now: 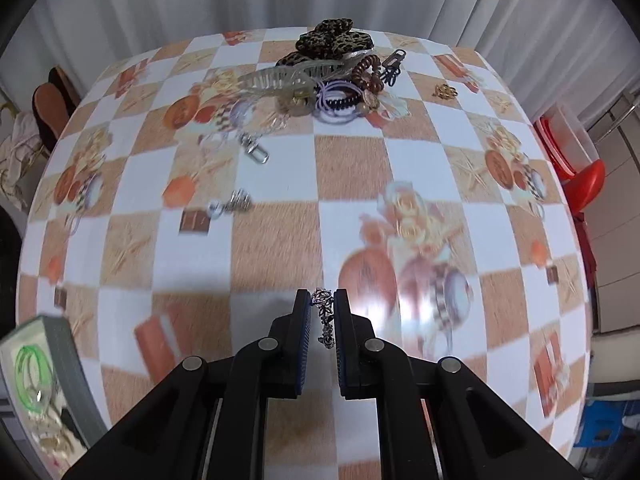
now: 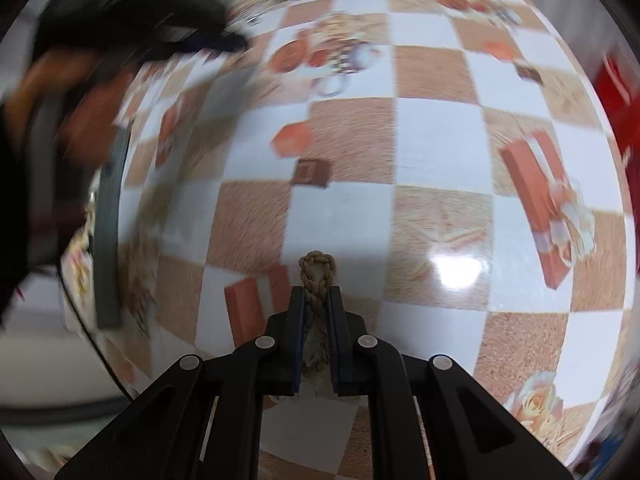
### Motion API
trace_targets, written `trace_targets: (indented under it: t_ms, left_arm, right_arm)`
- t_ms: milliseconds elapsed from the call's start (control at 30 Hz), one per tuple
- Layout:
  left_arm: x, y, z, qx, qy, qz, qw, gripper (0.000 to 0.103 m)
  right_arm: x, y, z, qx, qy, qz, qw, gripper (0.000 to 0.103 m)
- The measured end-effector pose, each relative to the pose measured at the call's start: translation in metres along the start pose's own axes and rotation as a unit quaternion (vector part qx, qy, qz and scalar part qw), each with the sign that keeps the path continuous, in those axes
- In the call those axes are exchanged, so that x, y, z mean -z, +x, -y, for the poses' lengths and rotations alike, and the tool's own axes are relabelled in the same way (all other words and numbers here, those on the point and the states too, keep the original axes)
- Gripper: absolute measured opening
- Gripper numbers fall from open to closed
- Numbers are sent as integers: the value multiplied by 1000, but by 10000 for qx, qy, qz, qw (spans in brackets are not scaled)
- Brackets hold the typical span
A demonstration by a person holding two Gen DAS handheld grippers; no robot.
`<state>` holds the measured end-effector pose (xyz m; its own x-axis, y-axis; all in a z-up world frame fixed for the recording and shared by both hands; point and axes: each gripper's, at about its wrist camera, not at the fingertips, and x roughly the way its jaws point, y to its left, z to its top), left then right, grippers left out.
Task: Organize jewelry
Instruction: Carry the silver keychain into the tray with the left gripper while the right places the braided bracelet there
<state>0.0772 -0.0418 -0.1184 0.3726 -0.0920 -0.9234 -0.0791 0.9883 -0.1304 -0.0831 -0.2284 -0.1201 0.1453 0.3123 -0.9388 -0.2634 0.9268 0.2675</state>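
Observation:
My left gripper [image 1: 323,300] is shut on a small silver filigree piece [image 1: 324,312], held just above the checked tablecloth [image 1: 352,168]. My right gripper [image 2: 317,296] is shut on a braided gold ring-shaped piece [image 2: 317,270] whose loop sticks out past the fingertips. A grey-rimmed jewelry box [image 1: 60,364] with a green bangle [image 1: 30,368] inside sits at the lower left in the left wrist view; its grey rim [image 2: 108,240] also shows at the left of the blurred right wrist view.
At the table's far side lies a pile of hair accessories [image 1: 328,76]: a leopard scrunchie [image 1: 332,38], a clear claw clip [image 1: 292,76], spiral ties. Loose metal pieces [image 1: 256,152] [image 1: 234,204] and a gold item [image 1: 445,91] lie apart. A red stool [image 1: 576,160] stands right. The other hand and gripper [image 2: 120,20] blur upper left.

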Motion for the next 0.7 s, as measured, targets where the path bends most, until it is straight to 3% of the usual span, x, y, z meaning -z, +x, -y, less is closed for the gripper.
trace_targets:
  t_ms: [167, 267, 700]
  left_arm:
    - [33, -27, -5, 157, 66, -72, 9998, 16]
    - [52, -41, -10, 208, 213, -105, 9995, 16]
    - [126, -120, -68, 240, 249, -206, 9992, 16]
  right_arm:
    - [-9, -7, 19, -314, 639, 42, 9975, 11]
    - [-9, -8, 17, -295, 839, 65, 9960, 11]
    - [9, -31, -42, 55, 940, 203, 9954, 11]
